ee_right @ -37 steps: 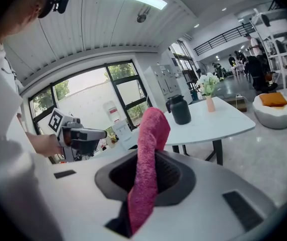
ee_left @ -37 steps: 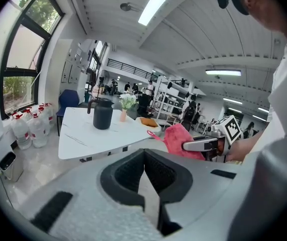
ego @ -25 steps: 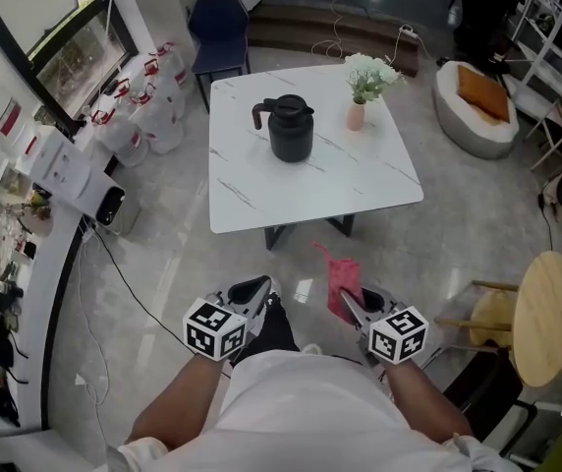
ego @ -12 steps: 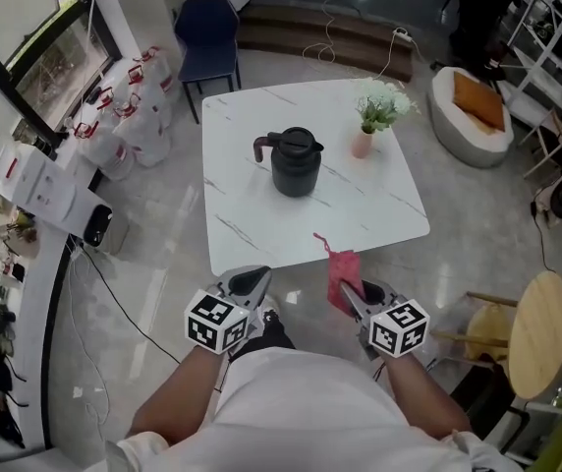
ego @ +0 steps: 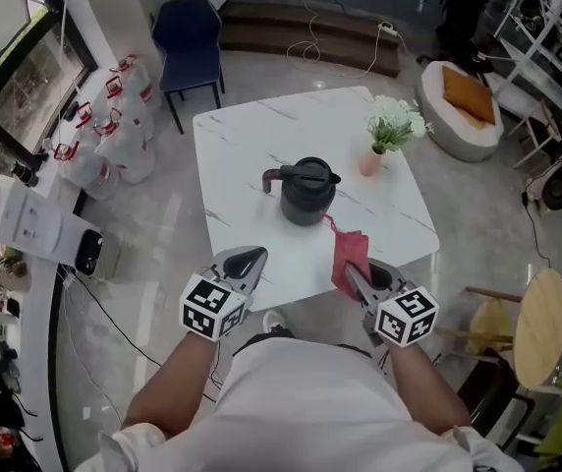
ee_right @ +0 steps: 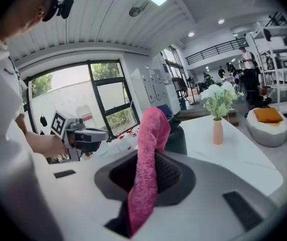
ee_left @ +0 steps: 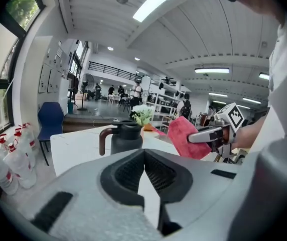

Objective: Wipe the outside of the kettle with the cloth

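Closed in on the kettle (ego: pixel 308 193), now mid-frame. Clamping the cloth (ego: pixel 346 252) in the right gripper (ego: pixel 353 273), left gripper (ego: pixel 256 256) shut empty. Not yet touching; wiping all left.

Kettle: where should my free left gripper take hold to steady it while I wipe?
Probably the brown handle, coming in from the left. The kettle stands upright with that loop sticking out on the left gripper side; the round body looks too broad for the jaws.
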